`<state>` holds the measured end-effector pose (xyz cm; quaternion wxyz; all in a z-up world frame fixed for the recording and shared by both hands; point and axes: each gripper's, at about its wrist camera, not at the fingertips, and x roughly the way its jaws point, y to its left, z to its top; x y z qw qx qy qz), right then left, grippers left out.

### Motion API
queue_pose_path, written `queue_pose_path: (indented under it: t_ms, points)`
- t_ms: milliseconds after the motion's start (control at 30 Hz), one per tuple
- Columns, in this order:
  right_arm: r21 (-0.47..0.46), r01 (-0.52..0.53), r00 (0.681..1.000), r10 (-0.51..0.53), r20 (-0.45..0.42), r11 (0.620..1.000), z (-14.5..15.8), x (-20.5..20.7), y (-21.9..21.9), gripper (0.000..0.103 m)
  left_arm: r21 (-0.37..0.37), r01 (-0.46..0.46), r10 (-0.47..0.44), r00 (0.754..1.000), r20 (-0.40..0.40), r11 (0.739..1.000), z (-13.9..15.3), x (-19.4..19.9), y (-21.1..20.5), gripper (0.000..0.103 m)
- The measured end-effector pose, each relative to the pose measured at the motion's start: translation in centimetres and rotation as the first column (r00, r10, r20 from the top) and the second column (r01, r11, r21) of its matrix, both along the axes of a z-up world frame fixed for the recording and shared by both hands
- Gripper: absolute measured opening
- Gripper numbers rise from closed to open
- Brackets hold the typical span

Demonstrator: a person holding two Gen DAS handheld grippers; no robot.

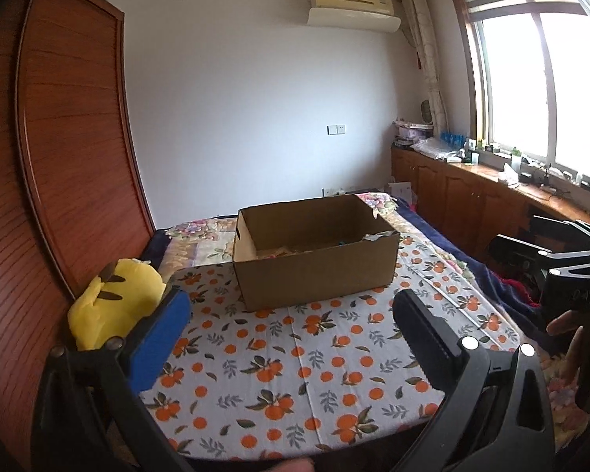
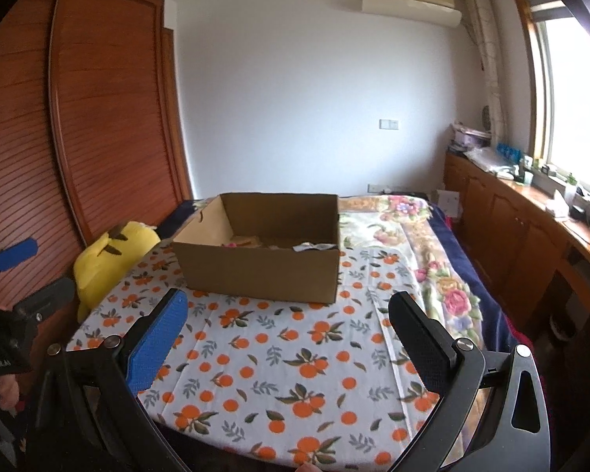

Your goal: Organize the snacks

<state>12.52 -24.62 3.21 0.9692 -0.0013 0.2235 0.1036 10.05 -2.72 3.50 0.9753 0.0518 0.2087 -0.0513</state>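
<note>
An open cardboard box [image 1: 314, 271] stands on the orange-print cloth [image 1: 295, 373] on the bed. It also shows in the right wrist view [image 2: 255, 271]. Snack packets [image 2: 255, 242] lie on its floor, mostly hidden by the walls. My left gripper [image 1: 291, 314] is open and empty, held above the cloth in front of the box. My right gripper [image 2: 287, 314] is open and empty, likewise in front of the box. The right gripper shows at the right edge of the left wrist view [image 1: 562, 271].
A yellow plush toy [image 1: 114, 303] lies at the cloth's left edge beside the wooden wardrobe [image 1: 59, 157]. A floral quilt [image 2: 424, 244] covers the bed to the right. Wooden cabinets with clutter [image 2: 530, 212] run under the window.
</note>
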Motion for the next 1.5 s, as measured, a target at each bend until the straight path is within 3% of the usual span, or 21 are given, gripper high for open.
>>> queue_pose_path:
  t_ms: [467, 867, 1067, 1500]
  points:
    - [-0.035, 0.067, 0.997, -0.065, 0.047, 0.997, -1.2, -5.2, 0.3, 0.103, -0.010, -0.075, 0.075, 0.997, -0.001, 0.997, -2.6, -3.5, 1.2, 0.103]
    - [-0.052, 0.071, 0.994, -0.067, 0.082, 0.996, -4.0, -6.2, 1.1, 0.103, -0.006, -0.111, 0.111, 0.994, 0.009, 0.994, -4.8, -3.9, 2.1, 0.103]
    - [-0.038, 0.080, 0.996, -0.079, 0.044, 0.996, -6.0, -5.8, 0.9, 0.103, -0.011, -0.115, 0.115, 0.993, -0.024, 0.993, -6.6, -3.7, 2.6, 0.103]
    - [-0.035, 0.089, 0.995, -0.088, 0.039, 0.995, -6.5, -5.7, 0.6, 0.103, -0.017, -0.116, 0.116, 0.993, -0.037, 0.993, -7.3, -3.8, 3.0, 0.103]
